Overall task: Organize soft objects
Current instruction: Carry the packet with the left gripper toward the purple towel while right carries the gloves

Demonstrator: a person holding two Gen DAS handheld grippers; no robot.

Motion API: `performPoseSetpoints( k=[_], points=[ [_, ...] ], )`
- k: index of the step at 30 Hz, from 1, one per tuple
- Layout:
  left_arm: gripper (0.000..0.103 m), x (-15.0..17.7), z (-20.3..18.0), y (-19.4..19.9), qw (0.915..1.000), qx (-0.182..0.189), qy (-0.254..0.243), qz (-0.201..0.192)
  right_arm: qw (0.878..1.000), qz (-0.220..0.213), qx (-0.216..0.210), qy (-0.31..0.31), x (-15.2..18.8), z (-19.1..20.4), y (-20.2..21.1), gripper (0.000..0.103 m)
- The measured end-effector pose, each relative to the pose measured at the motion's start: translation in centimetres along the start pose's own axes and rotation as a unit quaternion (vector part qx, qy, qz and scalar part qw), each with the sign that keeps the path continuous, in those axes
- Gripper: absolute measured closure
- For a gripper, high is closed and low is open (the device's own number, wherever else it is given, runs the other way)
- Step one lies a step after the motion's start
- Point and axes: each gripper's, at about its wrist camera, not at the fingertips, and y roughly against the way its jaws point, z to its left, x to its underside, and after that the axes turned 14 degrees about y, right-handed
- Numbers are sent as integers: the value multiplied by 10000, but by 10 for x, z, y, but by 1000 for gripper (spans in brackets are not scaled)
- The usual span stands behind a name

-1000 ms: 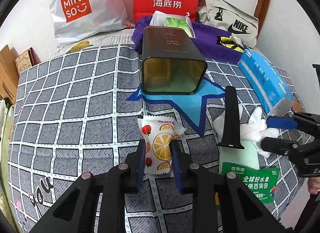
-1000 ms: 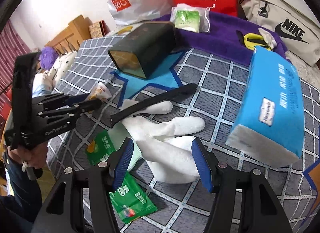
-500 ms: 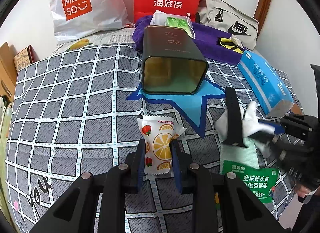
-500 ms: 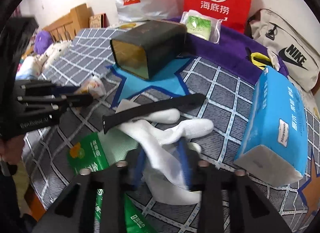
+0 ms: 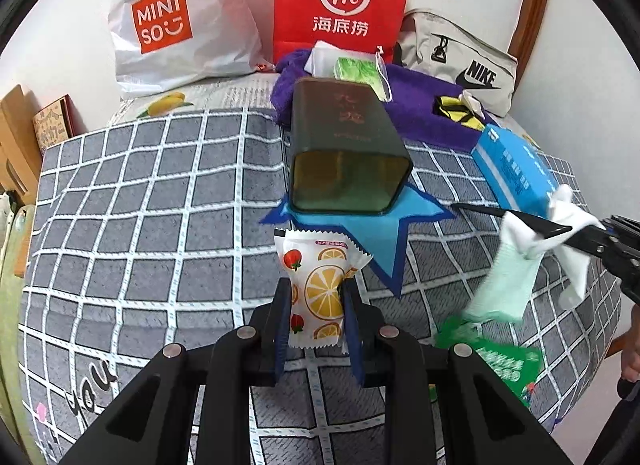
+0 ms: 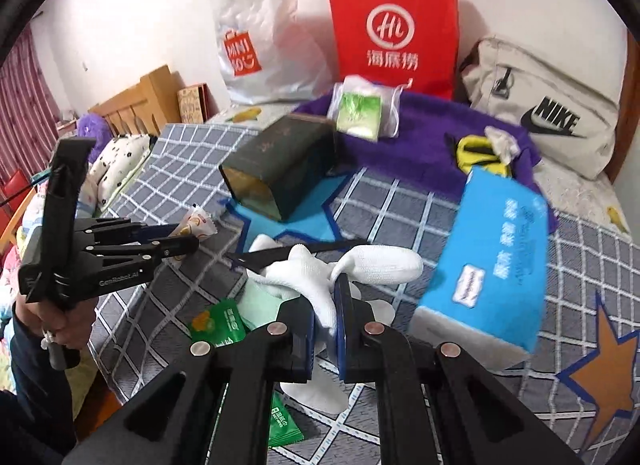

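My left gripper (image 5: 318,305) is shut on a snack packet (image 5: 320,269) printed with orange slices and strawberries, held just above the checked bedspread (image 5: 160,205). My right gripper (image 6: 324,305) is shut on a white glove (image 6: 372,265) and has it lifted off the bed. A black strap (image 6: 288,253) lies across the glove, and a pale green cloth (image 5: 504,285) hangs below it. In the left wrist view the right gripper (image 5: 596,239) comes in from the right edge with the glove (image 5: 568,217). A dark green tin (image 5: 344,141) lies on its side, its open mouth facing me.
A blue tissue pack (image 6: 492,261) lies right of the glove. A green wipes packet (image 6: 218,325) rests near the bed's front edge. Behind the tin are a purple towel (image 6: 420,137), a white Miniso bag (image 5: 176,25), a red paper bag (image 5: 344,5) and a Nike bag (image 5: 460,65).
The right gripper closed on the white glove and raised it, and the black strap and green cloth came up with it. The left gripper still holds the packet in place.
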Motion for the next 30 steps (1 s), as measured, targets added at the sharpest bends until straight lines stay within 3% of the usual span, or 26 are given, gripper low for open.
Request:
performPoseSetpoints(
  k=[17, 30],
  points=[
    [80, -8, -8, 11, 9999, 52, 30, -103, 9984, -526, -221, -46, -5, -1, 48, 95],
    [80, -10, -24, 26, 9996, 153, -58, -251, 9967, -808, 63, -107, -6, -12, 79, 95]
  ],
)
